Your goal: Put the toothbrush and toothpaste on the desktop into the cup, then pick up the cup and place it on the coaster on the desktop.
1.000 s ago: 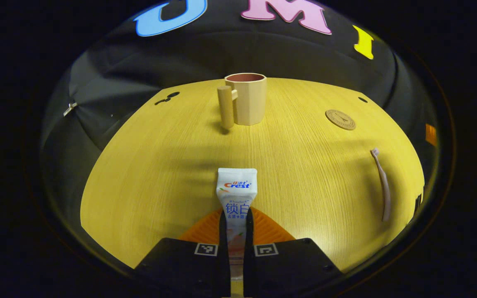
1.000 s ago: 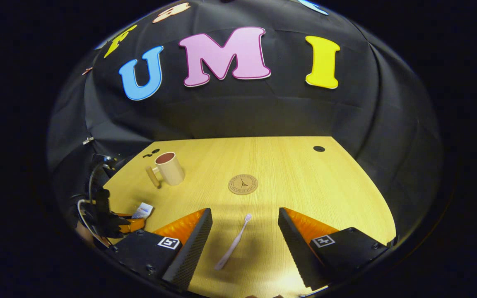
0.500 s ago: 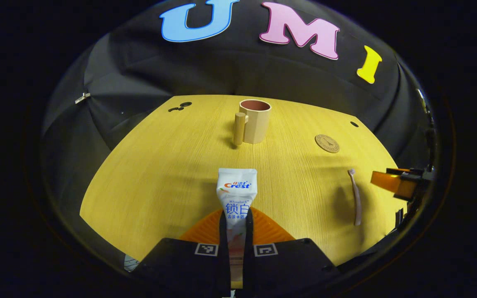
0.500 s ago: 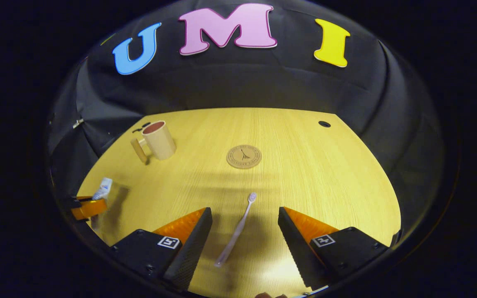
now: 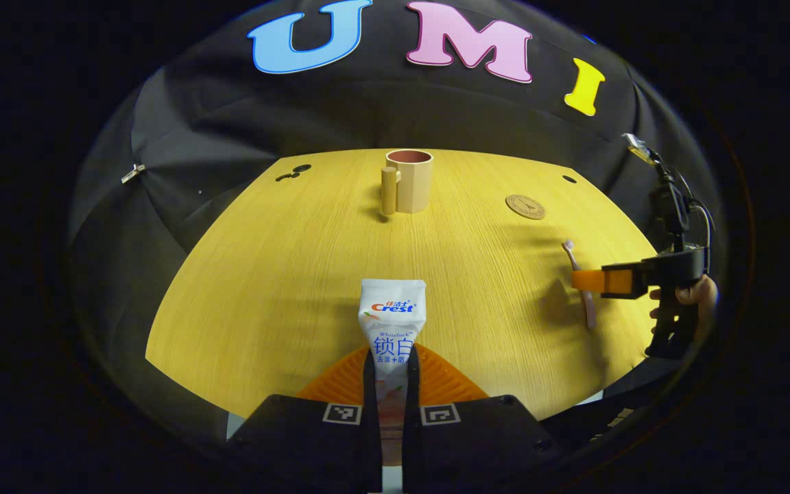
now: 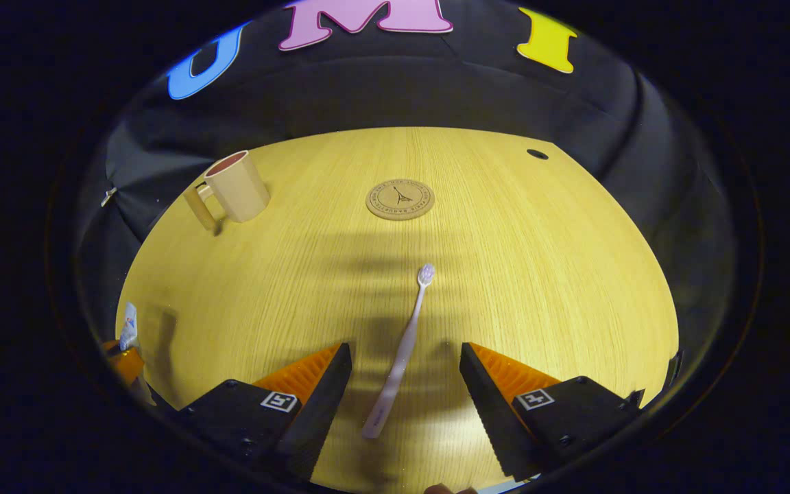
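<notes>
Toothpaste between closed left tongs

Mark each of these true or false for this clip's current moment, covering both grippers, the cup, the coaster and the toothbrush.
1. The left gripper is shut on the toothpaste. True.
2. The right gripper has clamped the toothbrush. False: its fingers stand wide apart with the toothbrush lying flat on the desktop between them.
3. The cup sits on the coaster. False: the cup stands upright on the bare desktop, apart from the coaster.
4. The coaster has nothing on it. True.
5. The toothbrush head points toward the coaster in the right gripper view. True.
</notes>
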The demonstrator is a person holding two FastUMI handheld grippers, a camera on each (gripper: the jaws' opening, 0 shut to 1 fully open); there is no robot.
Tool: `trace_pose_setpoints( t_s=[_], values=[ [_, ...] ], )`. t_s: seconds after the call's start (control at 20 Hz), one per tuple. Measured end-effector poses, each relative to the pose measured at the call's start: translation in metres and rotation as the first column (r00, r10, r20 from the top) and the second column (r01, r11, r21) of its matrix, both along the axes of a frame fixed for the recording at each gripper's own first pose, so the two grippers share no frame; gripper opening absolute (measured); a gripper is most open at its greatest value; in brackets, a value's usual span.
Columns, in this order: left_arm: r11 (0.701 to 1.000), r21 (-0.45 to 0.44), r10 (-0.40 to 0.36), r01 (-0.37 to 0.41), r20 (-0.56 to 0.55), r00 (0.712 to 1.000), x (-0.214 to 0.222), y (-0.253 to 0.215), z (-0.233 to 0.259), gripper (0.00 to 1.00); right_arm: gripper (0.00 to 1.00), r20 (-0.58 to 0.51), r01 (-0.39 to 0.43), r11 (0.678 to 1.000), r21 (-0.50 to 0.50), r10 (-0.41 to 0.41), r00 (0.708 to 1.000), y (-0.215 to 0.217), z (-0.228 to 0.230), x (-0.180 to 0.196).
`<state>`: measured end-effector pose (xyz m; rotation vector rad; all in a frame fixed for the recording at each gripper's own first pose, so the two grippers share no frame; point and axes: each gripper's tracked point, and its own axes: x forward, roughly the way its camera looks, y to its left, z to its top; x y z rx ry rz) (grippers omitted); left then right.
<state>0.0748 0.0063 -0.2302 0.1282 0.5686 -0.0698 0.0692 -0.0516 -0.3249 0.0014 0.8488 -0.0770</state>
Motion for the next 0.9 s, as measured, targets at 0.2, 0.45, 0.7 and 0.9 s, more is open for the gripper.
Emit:
trace_pose_setpoints(
  t_s=[0.2, 0.45, 0.7, 0.9],
  values=[
    [1.0, -0.002, -0.02, 0.02, -0.012, 1.0, -0.006, 0.002, -0.002, 0.17, 0.99, -0.046, 0.068, 0.998, 0.004, -0.067, 0.997, -0.004, -0.01, 0.001],
    [1.0, -0.026, -0.009, 0.008, -0.017, 1.0, -0.002, 0.004, 0.01, 0.17, 0.6, -0.066, 0.115, 0.993, -0.007, -0.115, 0.991, -0.011, -0.01, 0.002],
    [0.999, -0.035, -0.035, 0.035, 0.013, 0.999, 0.007, -0.008, 0.028, 0.17, 0.16, -0.089, 0.053, 0.998, -0.035, -0.056, 0.994, -0.014, -0.01, 0.0],
    [0.998, -0.046, -0.039, 0.04, 0.016, 0.999, 0.011, -0.018, 0.03, 0.17, 0.07, -0.109, -0.079, 0.997, -0.018, 0.076, 0.991, -0.01, -0.011, 0.001]
  ],
)
